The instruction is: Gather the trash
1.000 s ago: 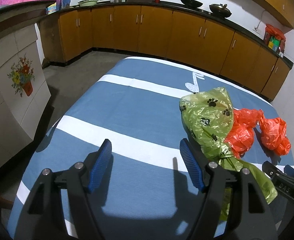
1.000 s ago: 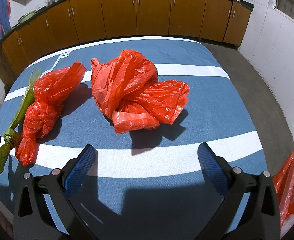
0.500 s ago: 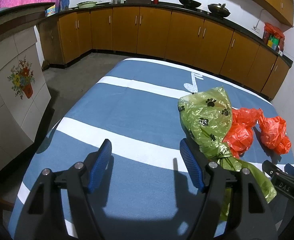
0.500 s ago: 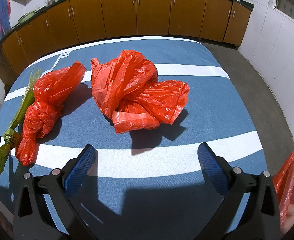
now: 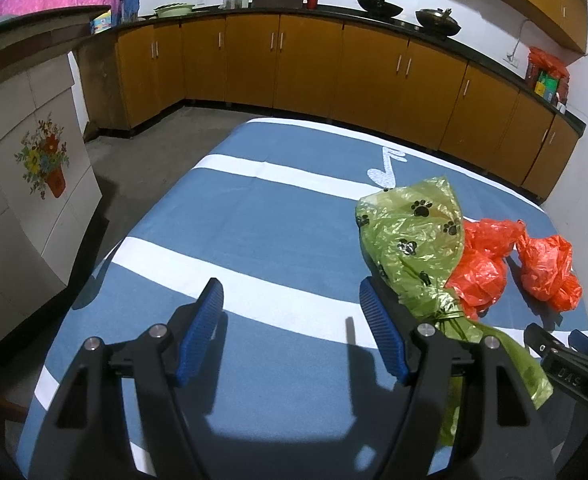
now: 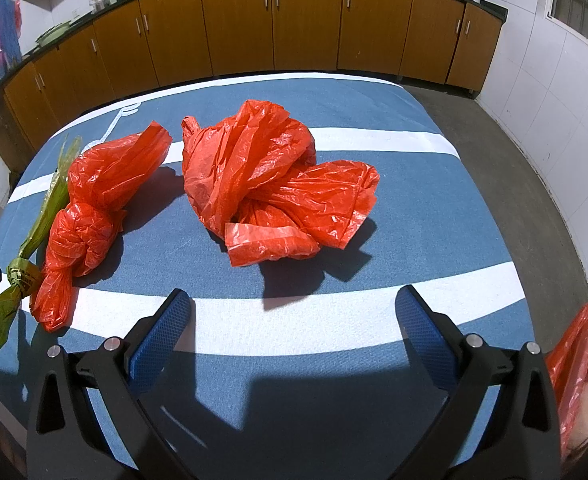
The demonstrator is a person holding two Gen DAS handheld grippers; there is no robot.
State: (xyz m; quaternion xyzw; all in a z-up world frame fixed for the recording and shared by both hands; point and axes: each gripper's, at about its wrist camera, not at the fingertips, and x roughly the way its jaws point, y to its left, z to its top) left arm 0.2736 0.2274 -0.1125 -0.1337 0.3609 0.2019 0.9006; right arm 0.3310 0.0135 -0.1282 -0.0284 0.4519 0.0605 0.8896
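Nothing changed: both tongs, left [image 5: 290, 312] and right [image 6: 292, 320], stayed apart, empty; red bags [image 6: 270, 184] uncollected on counter [image 6: 414, 216].

Ahead of the left gripper [image 5: 292, 320], from nine to twelve o'clock, the blue-and-white striped cloth [image 5: 254, 216] lies bare to its far edge; nothing blocks a pass there, and nothing sits between its spread fingers. At two o'clock the green paw-print bag [image 5: 414, 236] lies just beside its right finger, its knotted tail trailing behind it. Past that, the knotted red bag [image 5: 482, 264] touches the green one.

Before the right gripper [image 6: 294, 312], the crumpled red bag [image 6: 270, 184] sits at twelve o'clock, near the open fingers, with a bare white stripe between. From one to three o'clock the cloth is free. Another red bag [image 6: 586, 356] hangs at four o'clock, off the cloth's edge.
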